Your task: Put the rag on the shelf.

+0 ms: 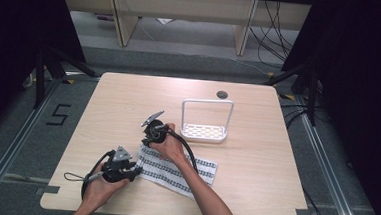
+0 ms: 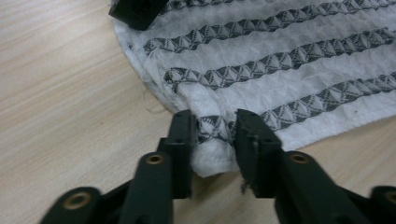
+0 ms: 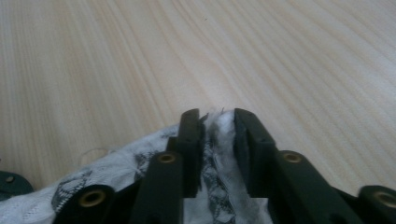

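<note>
Your left hand-held gripper (image 2: 212, 135) has pinched a near corner of the cloth (image 2: 289, 70) — its jaws press on a bunched fold of the white fabric with grey triangle stripes. Your right hand-held gripper (image 3: 217, 126) has nipped the cloth's (image 3: 219, 140) far corner in the same way, fabric squeezed between its jaws. The cloth (image 1: 194, 170) lies flat on the bench (image 1: 255, 161), at its front middle, with the white wire rack (image 1: 205, 119) standing well apart behind it. The only writing to read is a "5" (image 1: 59, 114) marked on the floor left of the bench — the cloth carries no label.
</note>
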A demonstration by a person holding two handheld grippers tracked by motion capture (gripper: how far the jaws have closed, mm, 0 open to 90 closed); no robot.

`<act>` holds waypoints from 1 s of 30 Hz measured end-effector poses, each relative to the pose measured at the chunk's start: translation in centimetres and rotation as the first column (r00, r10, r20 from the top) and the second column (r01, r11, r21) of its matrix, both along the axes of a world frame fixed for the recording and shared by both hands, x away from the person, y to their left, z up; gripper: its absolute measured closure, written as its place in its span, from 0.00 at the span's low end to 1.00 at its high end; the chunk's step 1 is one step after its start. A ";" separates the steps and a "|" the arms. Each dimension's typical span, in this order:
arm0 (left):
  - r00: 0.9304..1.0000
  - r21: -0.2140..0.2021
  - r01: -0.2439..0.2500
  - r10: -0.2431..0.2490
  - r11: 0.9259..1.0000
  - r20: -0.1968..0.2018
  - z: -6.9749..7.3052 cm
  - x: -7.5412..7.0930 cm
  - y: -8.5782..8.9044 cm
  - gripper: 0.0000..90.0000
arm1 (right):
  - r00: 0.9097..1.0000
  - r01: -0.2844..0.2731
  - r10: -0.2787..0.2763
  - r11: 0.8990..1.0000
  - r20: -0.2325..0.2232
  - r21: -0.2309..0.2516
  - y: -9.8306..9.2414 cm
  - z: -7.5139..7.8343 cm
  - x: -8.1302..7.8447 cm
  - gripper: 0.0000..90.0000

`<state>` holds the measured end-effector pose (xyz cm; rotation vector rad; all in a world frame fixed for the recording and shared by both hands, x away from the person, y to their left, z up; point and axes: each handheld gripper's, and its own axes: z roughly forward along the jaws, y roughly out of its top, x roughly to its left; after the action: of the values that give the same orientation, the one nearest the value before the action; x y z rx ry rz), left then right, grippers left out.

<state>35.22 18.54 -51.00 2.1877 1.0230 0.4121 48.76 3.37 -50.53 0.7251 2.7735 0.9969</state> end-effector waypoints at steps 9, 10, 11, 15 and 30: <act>0.999 -0.012 0.015 -0.014 1.000 0.042 0.3 -0.2 -0.3 0.94 | 1.000 -0.021 0.021 1.000 0.023 0.021 -0.7 0.4 -0.2 0.97; 0.998 -0.001 0.035 -0.035 0.999 0.051 0.4 -0.2 -0.3 0.94 | 0.999 -0.025 0.024 0.999 0.020 0.032 -0.8 0.7 -0.3 0.97; 0.998 0.019 0.057 -0.058 0.998 0.039 0.7 -0.3 -0.2 0.94 | 0.999 -0.027 0.026 0.999 0.021 0.041 -0.9 0.9 -0.4 0.97; 0.995 0.004 0.081 -0.081 0.997 0.053 1.2 -0.5 -0.5 0.94 | 0.999 -0.019 0.016 0.997 0.032 0.079 -1.4 1.9 -0.7 0.97; 0.980 -0.029 0.177 -0.174 0.984 0.102 5.2 -0.8 -2.5 0.94 | 0.993 -0.011 -0.007 0.988 0.118 0.156 -4.6 6.9 -2.6 0.97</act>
<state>34.47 16.00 -45.78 2.1793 0.7710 0.4115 46.19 -1.22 -43.61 0.6588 2.6179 1.2274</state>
